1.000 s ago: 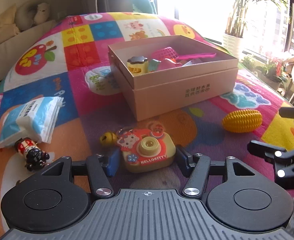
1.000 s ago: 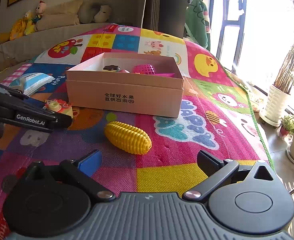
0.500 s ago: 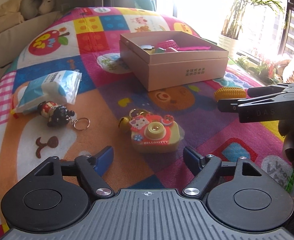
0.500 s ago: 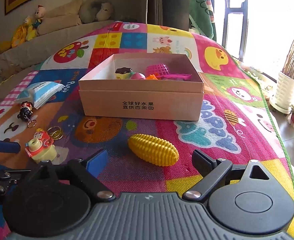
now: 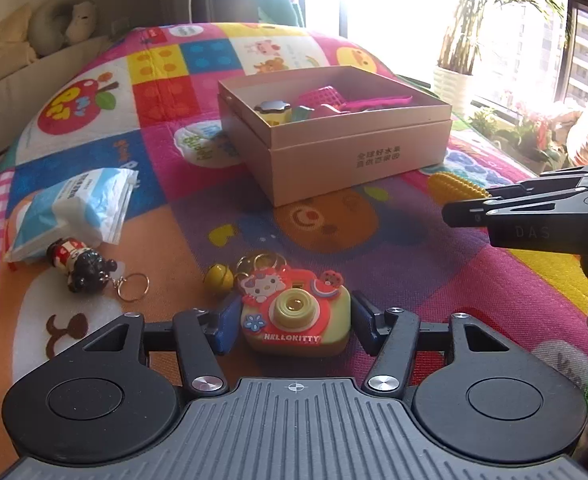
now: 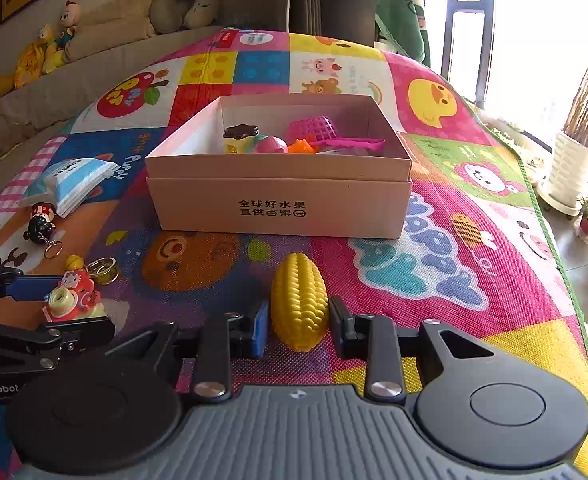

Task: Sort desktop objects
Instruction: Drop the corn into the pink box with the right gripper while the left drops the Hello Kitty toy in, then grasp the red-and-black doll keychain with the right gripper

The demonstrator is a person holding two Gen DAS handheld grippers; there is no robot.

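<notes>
**Step in hand.** I judge this to be a double pick-up for loading the box.

- The patchwork-print play mat (image 6: 434,320) carries everything.
- The open pink cardboard box (image 6: 282,208) stands mid-mat and already holds several plastic toys.
- The right tool (image 6: 299,330) has just been closing. The yellow plastic corn cob (image 6: 299,300) is between its jaws, with both pads against its flanks. The cob lies toward the near edge of the mat, in front of the box's printed wall.
- The left tool (image 5: 294,328) is clamped on the red-and-yellow rubber toy camera (image 5: 296,316), toward the mat's near-left corner.

**Advice.**

- Lift both pieces straight up before carrying them, and clear the box's near wall with margin.
- The cob is ribbed and rounded and is held near its lower end, so I expect it may pivot. Confirm the grip before swinging.
- The camera trails metal key rings (image 5: 260,262) and a small yellow bell (image 5: 219,278). These will dangle and could catch the box rim.
- Enter the box one tool at a time. The tools sit close together and the space left inside is small.

**Surroundings.**

- A blue-and-white soft tissue pack (image 5: 78,204) lies near the mat's left edge.
- A red-and-black doll keyring (image 5: 80,264) touches the pack's near corner.
- Both are unsorted and clear of either path.
</notes>
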